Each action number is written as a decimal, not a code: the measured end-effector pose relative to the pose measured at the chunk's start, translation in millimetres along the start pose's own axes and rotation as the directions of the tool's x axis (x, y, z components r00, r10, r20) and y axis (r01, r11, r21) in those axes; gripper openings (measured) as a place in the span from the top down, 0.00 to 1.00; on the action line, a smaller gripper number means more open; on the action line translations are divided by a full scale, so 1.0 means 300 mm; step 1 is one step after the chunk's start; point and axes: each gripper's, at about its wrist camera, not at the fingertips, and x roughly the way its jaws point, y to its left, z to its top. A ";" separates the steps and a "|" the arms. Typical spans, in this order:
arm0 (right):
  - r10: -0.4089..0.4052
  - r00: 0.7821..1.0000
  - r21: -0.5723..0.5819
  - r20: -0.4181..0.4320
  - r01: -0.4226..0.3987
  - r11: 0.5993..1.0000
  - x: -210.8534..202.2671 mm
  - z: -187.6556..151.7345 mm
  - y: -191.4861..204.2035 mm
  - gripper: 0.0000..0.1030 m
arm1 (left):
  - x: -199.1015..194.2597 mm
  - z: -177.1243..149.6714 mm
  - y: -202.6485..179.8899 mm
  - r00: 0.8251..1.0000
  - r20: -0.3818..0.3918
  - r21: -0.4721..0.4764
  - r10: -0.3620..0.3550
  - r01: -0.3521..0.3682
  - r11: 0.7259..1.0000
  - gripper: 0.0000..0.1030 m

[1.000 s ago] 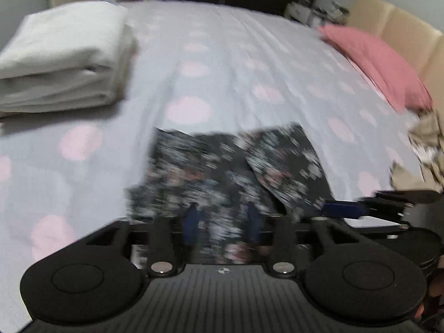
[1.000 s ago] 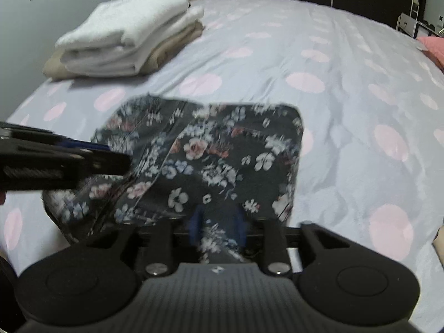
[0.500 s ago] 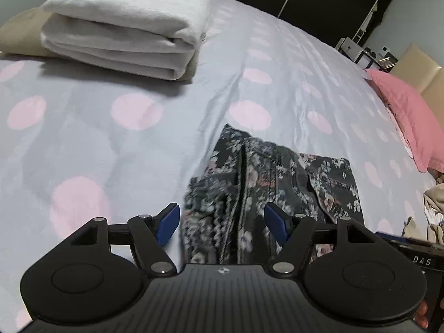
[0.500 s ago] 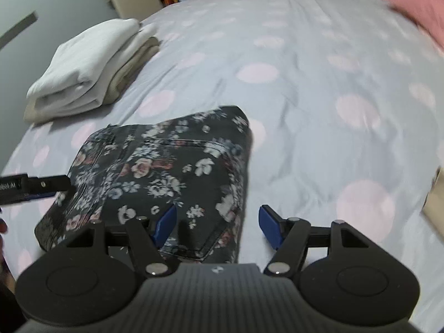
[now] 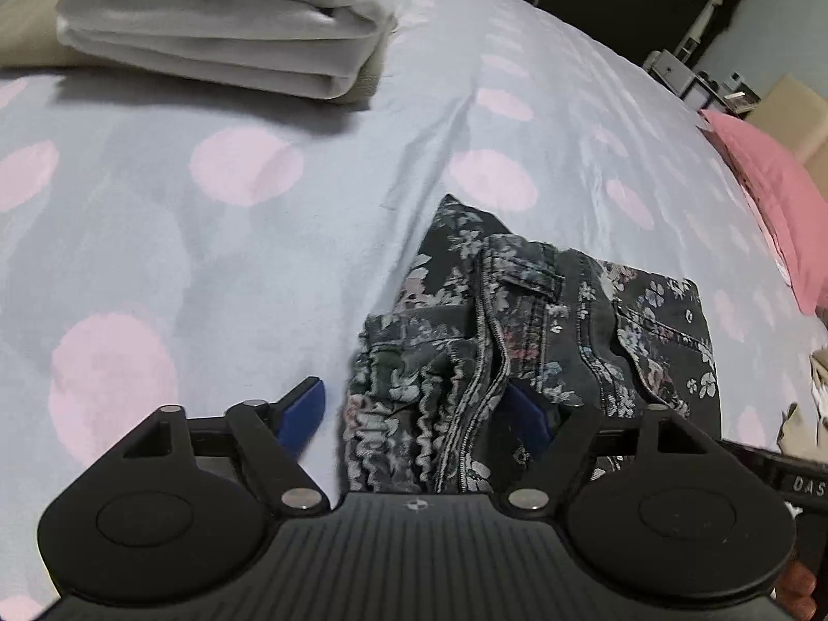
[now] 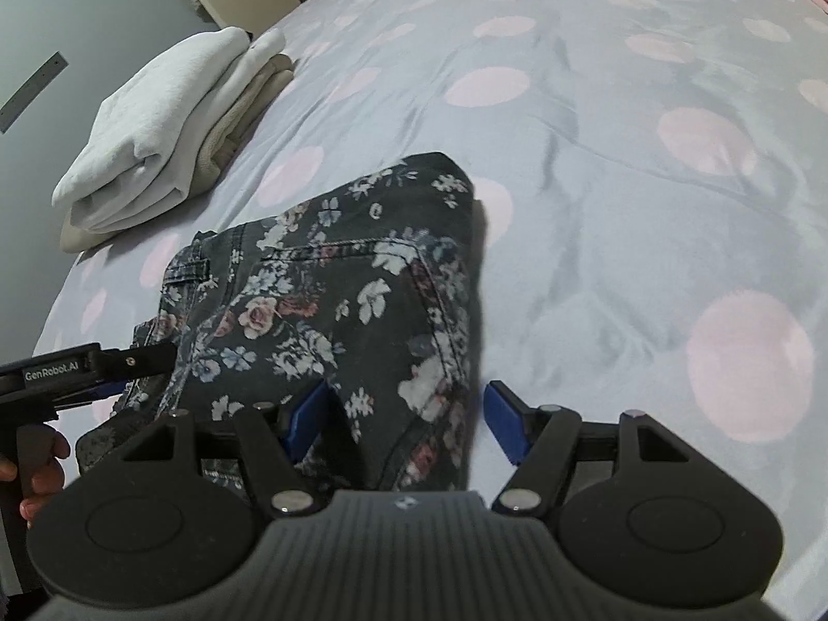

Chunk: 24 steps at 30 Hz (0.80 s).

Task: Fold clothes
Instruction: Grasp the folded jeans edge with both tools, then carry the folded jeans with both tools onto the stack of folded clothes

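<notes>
- The left tool (image 5: 414, 414) stands wide open over the near left edge of the folded floral jeans (image 5: 548, 341), its blue pads not pressing the cloth.
- The right tool (image 6: 403, 419) is open too, straddling the jeans' near right edge.
- The jeans lie folded on the bed (image 5: 259, 259), which has a grey, pink-dotted cover.
- Far left sits a stack of folded white towels (image 5: 222, 26).
- A pink pillow (image 5: 776, 207) lies far right.

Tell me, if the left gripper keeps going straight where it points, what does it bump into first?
Most likely the folded floral jeans. The left gripper is open and tilted down, with their bunched edge already lying between its fingers. The bed sheet lies right underneath.
</notes>
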 end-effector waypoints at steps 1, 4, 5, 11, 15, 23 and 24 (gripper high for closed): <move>0.006 1.000 -0.004 0.004 -0.006 1.000 0.007 0.002 0.001 0.34 | 0.002 -0.001 -0.005 1.000 0.002 0.016 -0.009 0.009 1.000 0.40; 0.028 1.000 -0.010 0.009 -0.028 1.000 0.023 0.007 0.000 0.42 | 0.006 -0.003 -0.017 1.000 0.004 0.042 -0.017 0.017 0.999 0.47; 0.033 0.999 -0.008 0.008 -0.033 0.999 0.024 0.009 -0.002 0.44 | 0.007 -0.003 -0.017 1.000 0.003 0.043 -0.022 0.022 0.999 0.51; 0.046 0.999 0.017 0.013 -0.046 0.999 0.011 0.018 0.001 0.61 | -0.007 -0.004 -0.039 1.000 0.006 0.072 -0.023 0.022 0.997 0.61; 0.050 0.998 -0.010 0.037 -0.050 0.999 -0.020 0.016 0.026 0.77 | -0.020 -0.004 -0.051 0.999 0.014 0.085 -0.029 0.028 0.996 0.69; 0.056 0.995 -0.024 0.086 -0.054 0.998 -0.100 0.025 0.064 0.85 | -0.092 -0.002 -0.078 0.996 0.069 0.117 -0.049 0.041 0.992 0.77; 0.054 0.994 -0.036 0.093 -0.051 0.998 -0.111 0.027 0.074 0.85 | -0.105 0.001 -0.082 0.996 0.078 0.118 -0.053 0.044 0.992 0.77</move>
